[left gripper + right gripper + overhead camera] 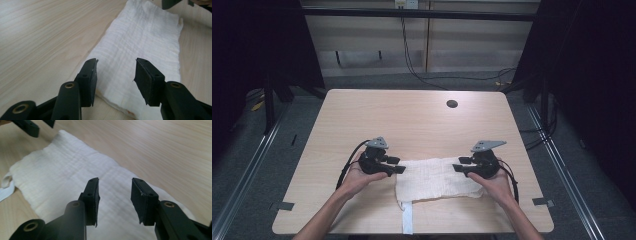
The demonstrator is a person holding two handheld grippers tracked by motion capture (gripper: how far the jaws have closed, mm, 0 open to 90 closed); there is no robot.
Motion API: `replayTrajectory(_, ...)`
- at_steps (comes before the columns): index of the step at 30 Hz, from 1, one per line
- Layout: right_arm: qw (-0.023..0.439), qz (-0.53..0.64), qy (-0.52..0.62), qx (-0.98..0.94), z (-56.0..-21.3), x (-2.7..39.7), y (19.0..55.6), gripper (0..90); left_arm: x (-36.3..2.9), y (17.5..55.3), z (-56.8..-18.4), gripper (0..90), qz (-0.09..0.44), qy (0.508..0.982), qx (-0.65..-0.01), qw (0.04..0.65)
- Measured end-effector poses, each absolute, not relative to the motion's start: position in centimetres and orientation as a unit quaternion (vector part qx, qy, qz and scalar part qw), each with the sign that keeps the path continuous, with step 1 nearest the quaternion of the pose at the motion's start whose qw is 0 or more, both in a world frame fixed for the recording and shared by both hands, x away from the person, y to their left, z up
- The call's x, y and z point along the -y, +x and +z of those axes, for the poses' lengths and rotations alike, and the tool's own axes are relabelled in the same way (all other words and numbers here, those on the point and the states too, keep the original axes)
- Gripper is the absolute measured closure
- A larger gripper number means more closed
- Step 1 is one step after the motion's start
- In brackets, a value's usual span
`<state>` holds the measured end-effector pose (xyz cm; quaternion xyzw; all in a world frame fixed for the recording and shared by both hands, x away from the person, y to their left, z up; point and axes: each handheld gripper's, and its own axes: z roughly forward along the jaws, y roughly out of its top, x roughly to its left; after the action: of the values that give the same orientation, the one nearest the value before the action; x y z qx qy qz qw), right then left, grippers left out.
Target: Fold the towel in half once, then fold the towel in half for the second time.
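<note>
The folded cloth [435, 179] lies long-axis across the desk [412, 120], between the left hand-held gripper [398, 165] and right hand-held gripper [460, 165]; both spread, empty, equally near.

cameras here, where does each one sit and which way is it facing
High view: above the person's side, looking forward and down on the table; forearms, left gripper and right gripper show.
Left gripper view: rides the left gripper, looking along open jaws over the white cloth.
Right gripper view: rides the right gripper, open jaws over the cloth.
Shared: the cloth, and each gripper view catches the other gripper at its top.
</note>
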<state>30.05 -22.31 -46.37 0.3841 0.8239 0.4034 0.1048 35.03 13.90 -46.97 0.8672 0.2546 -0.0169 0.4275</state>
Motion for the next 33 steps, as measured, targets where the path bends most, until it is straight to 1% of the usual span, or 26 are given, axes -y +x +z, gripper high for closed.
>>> replayTrajectory(3,0.092,0.406,0.359,-0.835,-46.2,20.4,29.4,57.2,-14.5,35.2,-46.9,49.2,-0.009,0.861,-0.268,0.431)
replayTrajectory(6,0.089,0.407,0.347,-0.84,-46.1,19.0,28.8,57.8,-15.2,35.8,-46.6,48.0,-0.005,0.853,-0.279,0.44)
replayTrajectory(8,0.081,0.411,0.335,-0.844,-46.1,18.1,28.5,58.0,-15.8,36.3,-46.6,47.2,-0.012,0.845,-0.291,0.448)
replayTrajectory(12,0.067,0.409,0.315,-0.854,-46.2,16.3,28.5,58.2,-16.5,36.7,-46.9,46.6,-0.01,0.842,-0.301,0.447)
replayTrajectory(15,0.055,0.412,0.305,-0.857,-46.2,14.9,28.7,58.1,-16.6,36.8,-47.0,45.6,0.001,0.847,-0.298,0.441)
replayTrajectory(17,0.052,0.41,0.297,-0.861,-46.2,14.1,28.8,57.1,-16.6,36.6,-46.9,42.3,-0.004,0.851,-0.284,0.442)
replayTrajectory(19,0.046,0.409,0.292,-0.863,-46.1,13.3,28.9,54.3,-16.2,36.3,-46.6,41.3,0.008,0.86,-0.279,0.428)
replayTrajectory(22,0.04,0.406,0.28,-0.869,-46.1,12.3,29.0,52.8,-15.9,36.3,-45.8,40.9,0.021,0.857,-0.276,0.435)
replayTrajectory(25,0.035,0.403,0.268,-0.874,-46.0,11.1,28.8,52.7,-15.6,36.8,-45.3,40.4,0.021,0.854,-0.278,0.44)
replayTrajectory(28,0.027,0.402,0.257,-0.879,-46.0,9.9,28.7,53.7,-15.7,37.7,-46.1,40.4,0.015,0.849,-0.292,0.44)
replayTrajectory(33,0.017,0.404,0.239,-0.883,-46.8,8.1,28.4,55.1,-16.5,37.4,-47.1,40.7,0.014,0.855,-0.299,0.424)
